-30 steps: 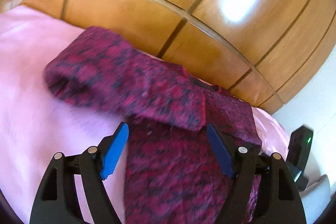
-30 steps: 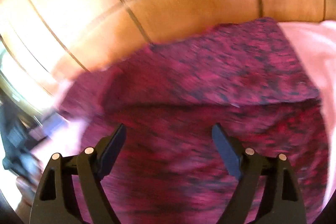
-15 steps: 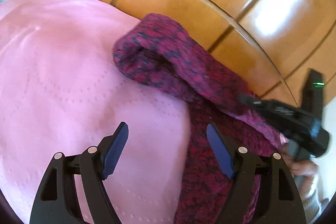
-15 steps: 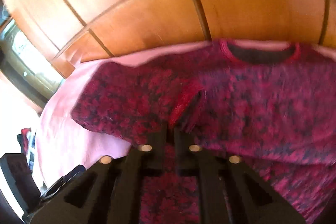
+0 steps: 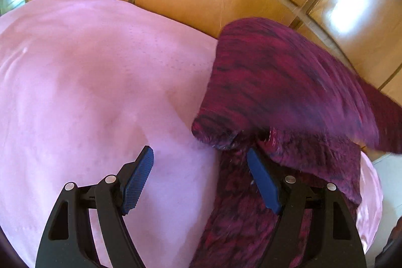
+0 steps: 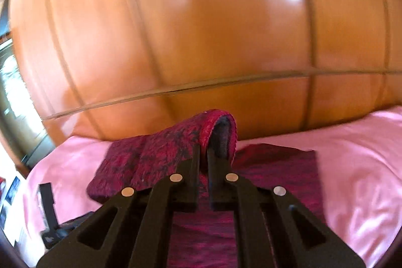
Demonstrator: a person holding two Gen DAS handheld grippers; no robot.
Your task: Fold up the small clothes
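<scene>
A dark red and black knitted sweater [image 5: 281, 82] lies on a pink bedspread [image 5: 88, 82]. In the left wrist view my left gripper [image 5: 201, 162] is open and empty, low over the sweater's left edge, its right finger over the knit. In the right wrist view my right gripper [image 6: 204, 155] is shut on the sweater's sleeve cuff [image 6: 221, 127] and holds it lifted above the sweater body [image 6: 276, 175]. The sleeve [image 6: 150, 157] drapes down to the left.
A wooden wardrobe [image 6: 201, 29] with panel lines stands right behind the bed. The pink bedspread [image 6: 364, 155] extends right. A black device [image 6: 47, 195] lies at the bed's left edge. A window [image 6: 10, 82] is at far left.
My right gripper closed on the sleeve cuff and lifted it up off the sweater. My left gripper shifted left, so more pink bedspread shows beneath it.
</scene>
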